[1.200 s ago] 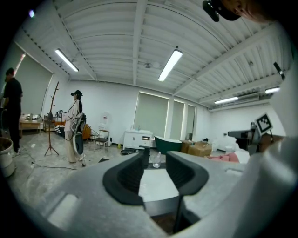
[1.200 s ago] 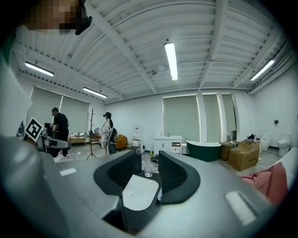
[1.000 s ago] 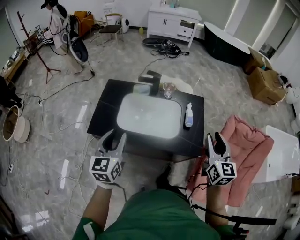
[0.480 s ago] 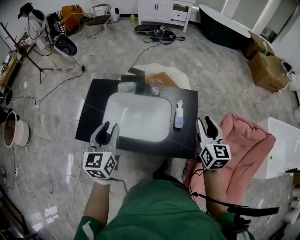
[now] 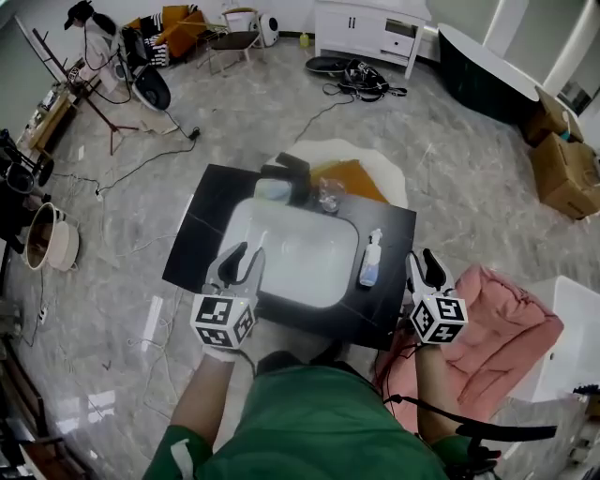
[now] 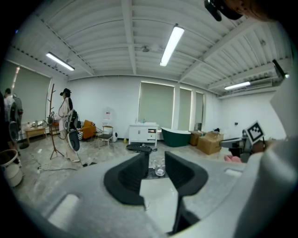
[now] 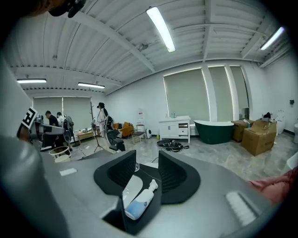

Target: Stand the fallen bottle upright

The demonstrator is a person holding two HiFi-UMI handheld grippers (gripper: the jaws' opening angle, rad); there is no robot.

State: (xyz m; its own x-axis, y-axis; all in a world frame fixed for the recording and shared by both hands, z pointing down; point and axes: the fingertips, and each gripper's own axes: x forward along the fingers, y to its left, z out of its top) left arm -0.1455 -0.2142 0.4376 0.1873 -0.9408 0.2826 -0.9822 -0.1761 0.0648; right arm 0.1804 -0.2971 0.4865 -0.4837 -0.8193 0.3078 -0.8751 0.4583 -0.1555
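A clear spray bottle (image 5: 371, 261) with a white nozzle lies on its side on the black counter (image 5: 389, 314), just right of the white basin (image 5: 300, 246). In the right gripper view the bottle (image 7: 138, 201) shows through the gap between the jaws, some way ahead and untouched. My right gripper (image 5: 422, 263) (image 7: 147, 163) is open and hovers at the counter's front right corner. My left gripper (image 5: 242, 259) (image 6: 156, 160) is over the basin's front left rim; its jaws are closing with nothing between them.
A glass cup (image 5: 327, 195) and a dark faucet (image 5: 286, 172) stand behind the basin. A pink cushion (image 5: 502, 319) lies right of the counter. Cardboard boxes (image 5: 565, 169), a dark tub (image 5: 483, 66), a white cabinet (image 5: 370, 28) and floor cables sit farther off.
Both grippers have moved forward to the counter: the left one now reaches over the basin's front rim, the right one stands nearer the lying bottle. The bottle has not moved.
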